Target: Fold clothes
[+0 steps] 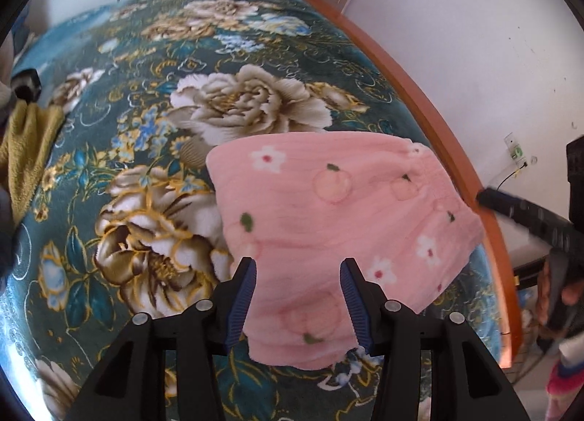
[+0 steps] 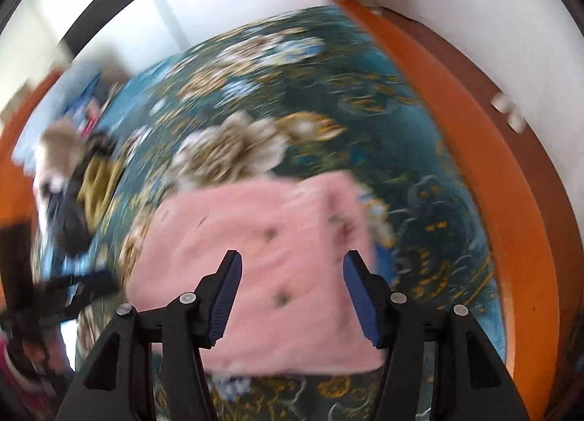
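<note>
Left wrist view showed the folded pink garment (image 1: 328, 238) lying flat on the floral blanket (image 1: 153, 151), near the bed's wooden edge rail (image 1: 430, 122). Its near hem sat between the fingers of the left gripper (image 1: 297, 293), whose jaws stood apart and gripped nothing. Open blanket extended to the left and beyond the garment. A mustard-yellow cloth (image 1: 29, 151) lay at the far left blanket edge. The right gripper (image 1: 529, 216) appeared at the right margin, past the rail, its jaw state unreadable there.

Right wrist view, motion-blurred, showed the same pink garment (image 2: 262, 267) ahead of the right gripper (image 2: 292, 289), jaws apart and empty. It also showed the orange rail (image 2: 492, 165) curving around the blanket (image 2: 328, 100), and the yellow cloth (image 2: 98, 180) among blurred dark items.
</note>
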`<state>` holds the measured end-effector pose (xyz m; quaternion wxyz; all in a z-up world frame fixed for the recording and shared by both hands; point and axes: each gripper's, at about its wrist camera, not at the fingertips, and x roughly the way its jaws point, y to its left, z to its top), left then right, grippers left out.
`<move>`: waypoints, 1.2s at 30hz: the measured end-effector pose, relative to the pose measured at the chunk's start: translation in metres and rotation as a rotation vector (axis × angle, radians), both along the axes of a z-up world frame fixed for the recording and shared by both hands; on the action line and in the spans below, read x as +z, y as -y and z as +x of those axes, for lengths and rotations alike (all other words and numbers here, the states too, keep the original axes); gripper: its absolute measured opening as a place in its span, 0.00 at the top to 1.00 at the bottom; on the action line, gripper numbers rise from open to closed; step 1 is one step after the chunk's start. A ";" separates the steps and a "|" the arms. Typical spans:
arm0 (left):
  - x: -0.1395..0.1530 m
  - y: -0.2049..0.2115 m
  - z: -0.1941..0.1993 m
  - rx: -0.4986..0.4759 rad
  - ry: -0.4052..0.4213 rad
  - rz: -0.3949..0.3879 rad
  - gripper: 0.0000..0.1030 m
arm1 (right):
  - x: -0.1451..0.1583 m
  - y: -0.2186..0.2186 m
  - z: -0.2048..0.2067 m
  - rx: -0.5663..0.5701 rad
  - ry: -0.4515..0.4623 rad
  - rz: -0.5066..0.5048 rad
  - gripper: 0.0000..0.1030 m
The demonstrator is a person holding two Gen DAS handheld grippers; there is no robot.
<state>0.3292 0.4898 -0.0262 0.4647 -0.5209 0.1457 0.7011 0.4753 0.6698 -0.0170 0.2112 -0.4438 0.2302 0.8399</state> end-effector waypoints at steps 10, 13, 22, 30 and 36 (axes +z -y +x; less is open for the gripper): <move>-0.046 0.002 0.014 -0.021 0.009 -0.102 0.48 | -0.070 -0.006 0.041 -0.143 0.051 -0.057 0.43; -0.052 0.000 0.016 -0.037 -0.006 -0.120 0.45 | -0.082 -0.009 0.047 -0.183 0.025 -0.090 0.42; -0.053 0.005 0.017 -0.036 -0.003 -0.106 0.43 | -0.053 -0.002 0.046 -0.178 0.035 -0.051 0.42; -0.055 0.004 0.020 -0.044 -0.009 -0.115 0.42 | -0.025 0.021 0.029 -0.084 -0.018 0.031 0.42; -0.060 0.004 0.024 -0.046 0.006 -0.122 0.39 | -0.063 0.004 0.028 -0.142 0.019 -0.059 0.42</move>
